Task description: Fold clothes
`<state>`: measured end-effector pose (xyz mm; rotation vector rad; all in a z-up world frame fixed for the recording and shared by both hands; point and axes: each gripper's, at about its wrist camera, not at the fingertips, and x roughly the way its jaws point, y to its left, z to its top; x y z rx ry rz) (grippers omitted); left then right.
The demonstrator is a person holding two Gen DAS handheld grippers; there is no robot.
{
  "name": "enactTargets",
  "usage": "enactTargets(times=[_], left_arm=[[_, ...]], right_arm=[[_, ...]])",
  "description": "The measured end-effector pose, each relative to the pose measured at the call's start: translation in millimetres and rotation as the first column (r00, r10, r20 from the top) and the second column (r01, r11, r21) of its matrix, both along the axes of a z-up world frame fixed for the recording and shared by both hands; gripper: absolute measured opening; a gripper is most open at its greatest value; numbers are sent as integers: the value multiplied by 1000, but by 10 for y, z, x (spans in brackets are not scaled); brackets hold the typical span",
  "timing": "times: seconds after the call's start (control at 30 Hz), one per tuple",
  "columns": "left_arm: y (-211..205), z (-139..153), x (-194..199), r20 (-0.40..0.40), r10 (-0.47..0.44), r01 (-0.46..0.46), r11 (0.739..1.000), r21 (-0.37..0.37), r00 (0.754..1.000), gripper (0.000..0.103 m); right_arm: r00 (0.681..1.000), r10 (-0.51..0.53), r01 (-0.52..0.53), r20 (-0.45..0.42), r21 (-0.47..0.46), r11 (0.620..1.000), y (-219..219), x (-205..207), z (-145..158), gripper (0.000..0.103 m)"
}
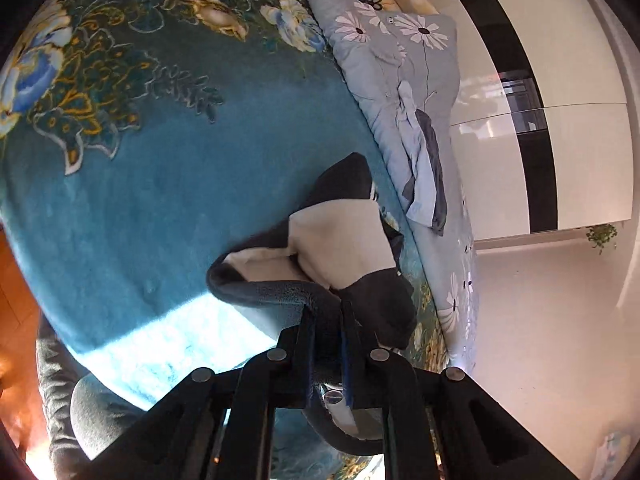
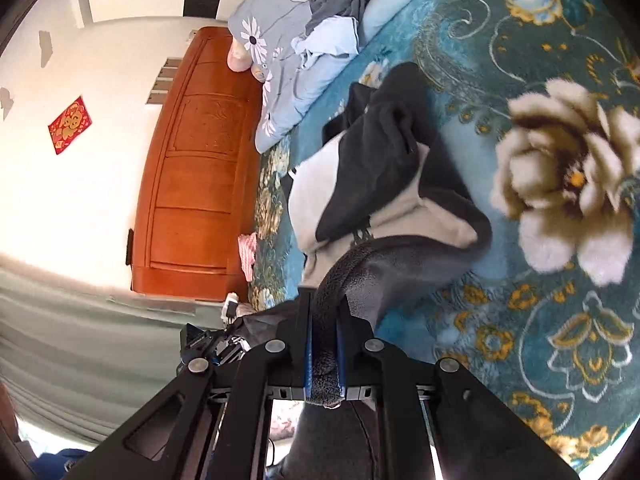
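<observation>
Both grippers, left gripper (image 1: pixel 326 312) and right gripper (image 2: pixel 325 312), have their jaws pinched tight on the dark edge of a grey-and-cream garment (image 2: pixel 384 184), lifted partly off the blue blanket (image 1: pixel 160 184). The bunched middle could crease unevenly, or thick fleece slip free.

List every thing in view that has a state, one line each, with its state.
left gripper: shut on the dark garment's edge.
right gripper: shut on the dark garment's edge.
dark garment: bunched on the blanket, cream lining showing, not folded flat.
teal floral blanket: spread over the bed.
grey-blue quilt: folded along the bed's side.
grey and pale blue clothes: crumpled on the quilt, unfolded.
</observation>
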<state>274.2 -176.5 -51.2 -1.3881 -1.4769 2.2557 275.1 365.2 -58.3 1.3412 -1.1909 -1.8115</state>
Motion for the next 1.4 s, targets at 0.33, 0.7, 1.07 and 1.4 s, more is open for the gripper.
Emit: enactTargets(times=[0.33, 0.7, 1.07, 1.4], left_arm=[[213, -240, -2173, 104, -90, 104, 984, -144, 990, 11], [-201, -603, -2320, 64, -30, 11, 963, 270, 997, 45], [243, -552, -2161, 120, -363, 375, 803, -464, 924, 50], [475, -620, -2273, 95, -430, 416, 758, -502, 898, 50]], right_arm=[[946, -304, 303, 111, 34, 953, 194, -1578, -342, 10], [926, -317, 331, 203, -36, 943, 272, -1756, -679, 22], [948, -310, 283, 78, 247, 927, 456, -1550, -449, 31], [971, -230, 193, 58, 366, 910, 67, -1972, -757, 49]])
